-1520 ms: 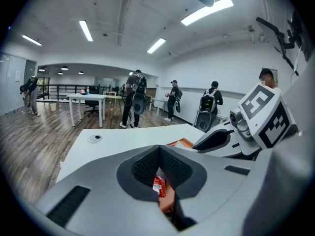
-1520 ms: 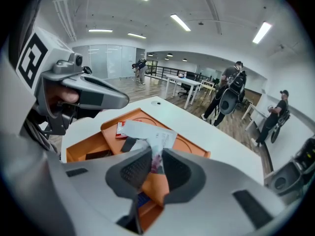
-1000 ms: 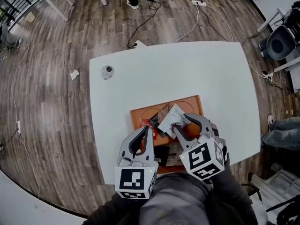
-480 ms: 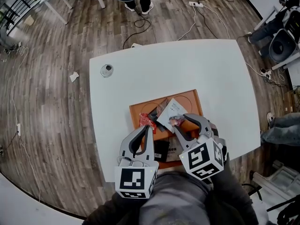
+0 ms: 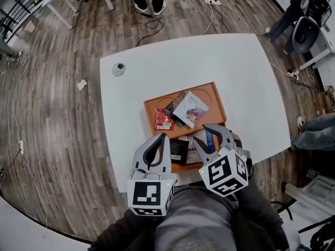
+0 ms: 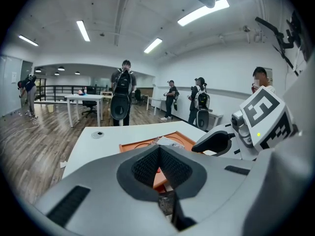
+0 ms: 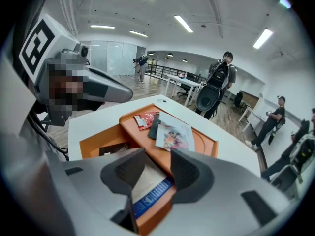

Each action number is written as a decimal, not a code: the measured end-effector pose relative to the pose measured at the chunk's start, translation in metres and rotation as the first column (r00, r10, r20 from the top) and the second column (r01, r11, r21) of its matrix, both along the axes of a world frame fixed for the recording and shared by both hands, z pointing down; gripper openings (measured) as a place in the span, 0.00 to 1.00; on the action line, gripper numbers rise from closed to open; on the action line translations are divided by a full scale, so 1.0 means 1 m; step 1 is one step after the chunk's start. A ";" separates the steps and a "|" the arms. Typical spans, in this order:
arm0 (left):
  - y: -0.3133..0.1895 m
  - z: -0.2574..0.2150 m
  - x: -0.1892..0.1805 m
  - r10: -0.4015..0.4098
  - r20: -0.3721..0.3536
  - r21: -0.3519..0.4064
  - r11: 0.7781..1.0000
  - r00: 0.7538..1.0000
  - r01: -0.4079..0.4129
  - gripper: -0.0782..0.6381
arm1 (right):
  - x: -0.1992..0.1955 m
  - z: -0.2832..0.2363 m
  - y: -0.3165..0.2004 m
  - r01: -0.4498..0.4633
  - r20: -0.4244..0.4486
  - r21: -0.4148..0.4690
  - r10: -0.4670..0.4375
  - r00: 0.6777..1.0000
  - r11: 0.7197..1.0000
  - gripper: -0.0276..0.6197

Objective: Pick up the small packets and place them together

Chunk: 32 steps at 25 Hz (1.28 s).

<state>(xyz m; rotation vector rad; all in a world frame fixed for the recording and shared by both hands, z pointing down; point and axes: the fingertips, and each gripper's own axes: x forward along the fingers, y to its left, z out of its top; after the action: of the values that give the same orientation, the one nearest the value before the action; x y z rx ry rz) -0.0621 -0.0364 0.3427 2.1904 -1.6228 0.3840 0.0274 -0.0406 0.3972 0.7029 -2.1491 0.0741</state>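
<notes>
Now the left tool (image 5: 163, 137) is closed on nothing, by the near left of the orange tray (image 5: 215, 102) on the white table (image 5: 235, 67). The right tool (image 7: 157, 157) is open above a white-and-blue packet (image 7: 147, 188) in the tray's near part. It is not gripping the packet. A red packet (image 5: 163, 120), a dark packet (image 5: 171, 111) and a white pictured packet (image 5: 191, 109) lie together in the far part.

head view steeply down, gripper views low, sharing orange tray (image 5: 215, 102)

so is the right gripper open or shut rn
Open: the right gripper has its fingers apart, nothing pressed between them; a white-and-blue packet lies in the orange tray below.
</notes>
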 end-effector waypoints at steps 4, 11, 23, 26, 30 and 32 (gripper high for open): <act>0.017 -0.001 -0.002 0.001 0.001 0.004 1.000 1.000 -0.001 0.10 | -0.010 0.007 0.025 0.028 0.007 -0.025 -0.028 1.000 0.999 0.30; 0.037 -0.001 -0.018 -0.022 0.005 -0.003 1.000 1.000 0.022 0.10 | -0.028 0.016 0.049 0.072 0.003 -0.069 -0.072 0.997 0.995 0.30; 0.050 0.011 -0.046 -0.093 0.013 -0.041 0.995 0.996 0.094 0.10 | -0.049 0.052 0.066 0.150 -0.031 -0.202 -0.160 0.987 0.968 0.30; 0.050 0.017 -0.049 -0.106 0.013 -0.054 0.993 0.994 0.107 0.10 | -0.052 0.063 0.069 0.166 -0.037 -0.238 -0.179 0.983 0.957 0.38; 0.048 0.022 -0.053 -0.118 0.010 -0.064 0.991 0.993 0.118 0.10 | -0.055 0.076 0.073 0.182 -0.043 -0.284 -0.202 0.979 0.942 0.47; 0.047 0.025 -0.055 -0.122 0.008 -0.071 0.990 0.992 0.122 0.10 | -0.053 0.082 0.068 0.163 -0.065 -0.282 -0.188 0.980 0.945 0.47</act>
<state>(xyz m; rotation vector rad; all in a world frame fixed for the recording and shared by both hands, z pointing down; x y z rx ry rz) -0.1175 0.0102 0.3674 2.0274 -1.7081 0.4038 -0.0260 0.0274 0.4796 0.3449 -2.0519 0.2373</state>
